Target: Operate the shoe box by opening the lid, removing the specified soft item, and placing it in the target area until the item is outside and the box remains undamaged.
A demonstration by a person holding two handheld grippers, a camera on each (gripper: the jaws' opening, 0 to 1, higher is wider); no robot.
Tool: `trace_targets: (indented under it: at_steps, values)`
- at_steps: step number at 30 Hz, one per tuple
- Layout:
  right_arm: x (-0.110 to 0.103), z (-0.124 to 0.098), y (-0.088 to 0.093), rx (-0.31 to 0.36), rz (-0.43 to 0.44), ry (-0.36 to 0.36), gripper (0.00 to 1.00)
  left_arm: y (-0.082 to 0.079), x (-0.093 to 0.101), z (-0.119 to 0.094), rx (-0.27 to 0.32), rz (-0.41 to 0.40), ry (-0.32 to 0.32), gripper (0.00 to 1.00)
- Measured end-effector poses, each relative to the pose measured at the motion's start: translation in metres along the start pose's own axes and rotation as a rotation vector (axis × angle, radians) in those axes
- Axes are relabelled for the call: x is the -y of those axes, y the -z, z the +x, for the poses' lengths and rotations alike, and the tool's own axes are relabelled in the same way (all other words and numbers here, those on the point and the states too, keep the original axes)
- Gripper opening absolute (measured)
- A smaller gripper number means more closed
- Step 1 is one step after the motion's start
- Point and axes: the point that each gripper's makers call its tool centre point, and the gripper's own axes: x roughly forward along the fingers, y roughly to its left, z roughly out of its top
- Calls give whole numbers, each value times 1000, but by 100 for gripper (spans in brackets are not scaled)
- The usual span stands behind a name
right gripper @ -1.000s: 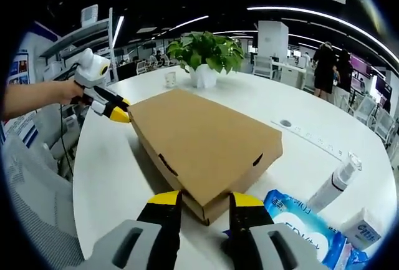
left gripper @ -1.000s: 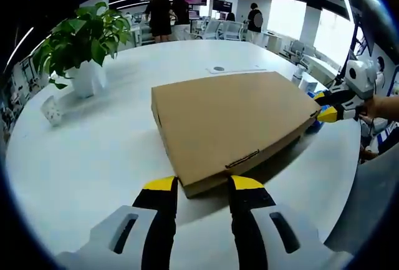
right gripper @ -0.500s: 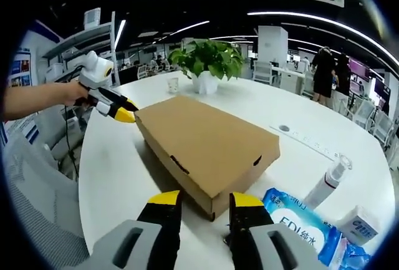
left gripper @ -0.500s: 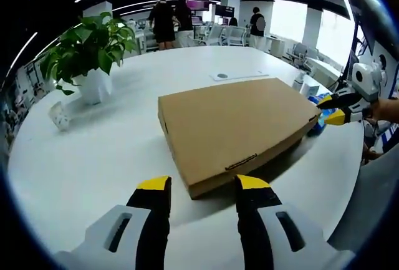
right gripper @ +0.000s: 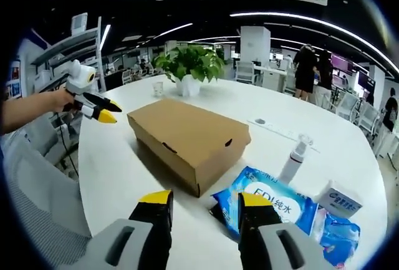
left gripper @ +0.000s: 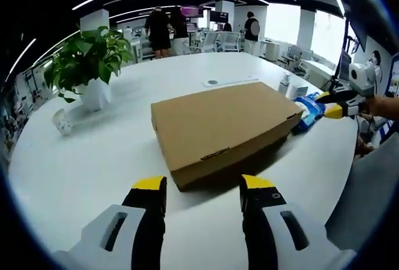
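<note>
Both grippers have drawn back from the shoe box [left gripper: 221, 126], which lies closed on the white desk [left gripper: 93, 151]. Left gripper [left gripper: 203, 192] has its jaws apart, box at 12 o'clock, not touching. Right gripper [right gripper: 204, 206] likewise has jaws apart, box at 11 o'clock.

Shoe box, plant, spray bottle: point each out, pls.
Shoe box [left gripper: 221, 126]: left gripper view, middle of the closed lid's top.
Plant [right gripper: 189, 64]: right gripper view, on the leaves above its white pot.
Spray bottle [right gripper: 292, 161]: right gripper view, on the white body below the nozzle.
</note>
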Motion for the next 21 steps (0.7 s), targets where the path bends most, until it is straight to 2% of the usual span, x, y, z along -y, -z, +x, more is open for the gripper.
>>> trace_targets:
  at_steps: [11,16,21]
  values:
    - [10,-47,12,37,37,94,62,1,23,-34,57,1,-19,64]
    - [12,-66,22,39,37,140,68,-1,35,-50,94,11,-20,67]
    - [14,-85,31,44,39,189,77,1,48,-60,101,-1,-13,74]
